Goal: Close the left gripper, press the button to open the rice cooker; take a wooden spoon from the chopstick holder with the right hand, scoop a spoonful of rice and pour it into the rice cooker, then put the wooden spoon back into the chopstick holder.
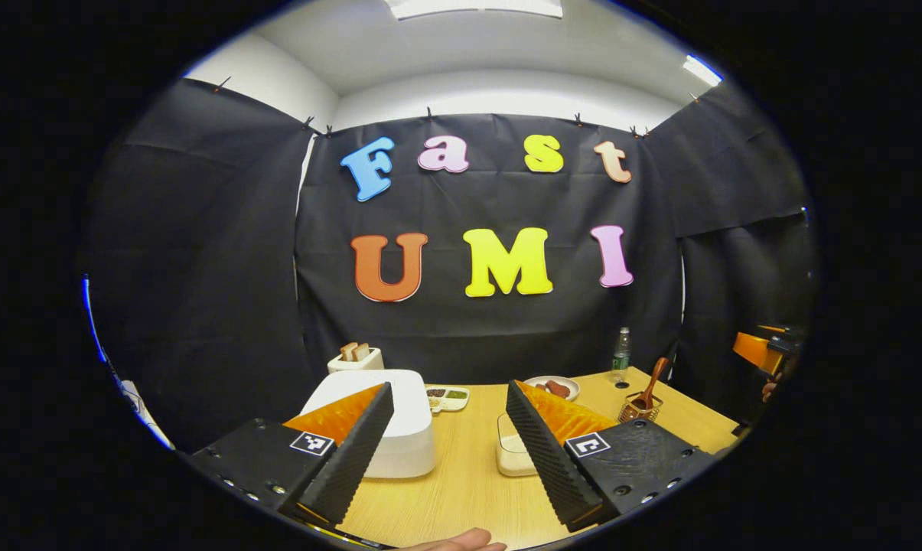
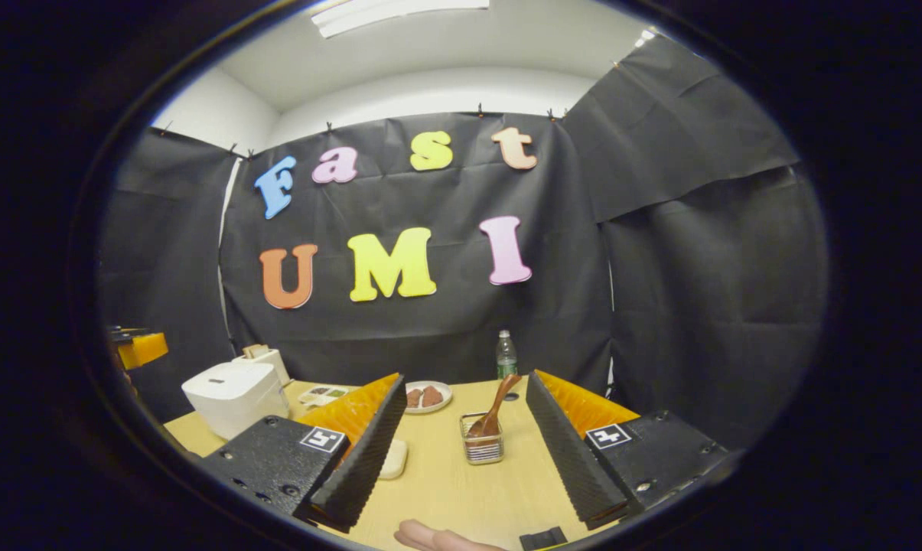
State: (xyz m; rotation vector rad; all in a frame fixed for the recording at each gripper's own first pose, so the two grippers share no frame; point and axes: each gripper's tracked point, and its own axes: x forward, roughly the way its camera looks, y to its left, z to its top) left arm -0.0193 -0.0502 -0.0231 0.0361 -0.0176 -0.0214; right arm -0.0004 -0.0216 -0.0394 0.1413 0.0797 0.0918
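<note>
The white rice cooker (image 1: 384,425) is sitting lid-down on the left of the wooden desk (image 1: 461,490), a rounded, boxy body with a flat top. Just to its right a clear container of rice (image 1: 513,453) is resting. The left hand-held gripper (image 1: 449,451) is hovering over the near edge, its fingers spread wide apart around nothing. The right hand-held gripper (image 2: 461,451) is likewise gaping empty, facing the wire chopstick holder (image 2: 482,448), where the brown wooden spoon (image 2: 495,413) is leaning, handle tilted up to the right. Farther back, a plate (image 2: 428,396) and a bottle (image 2: 506,354) are standing.
</note>
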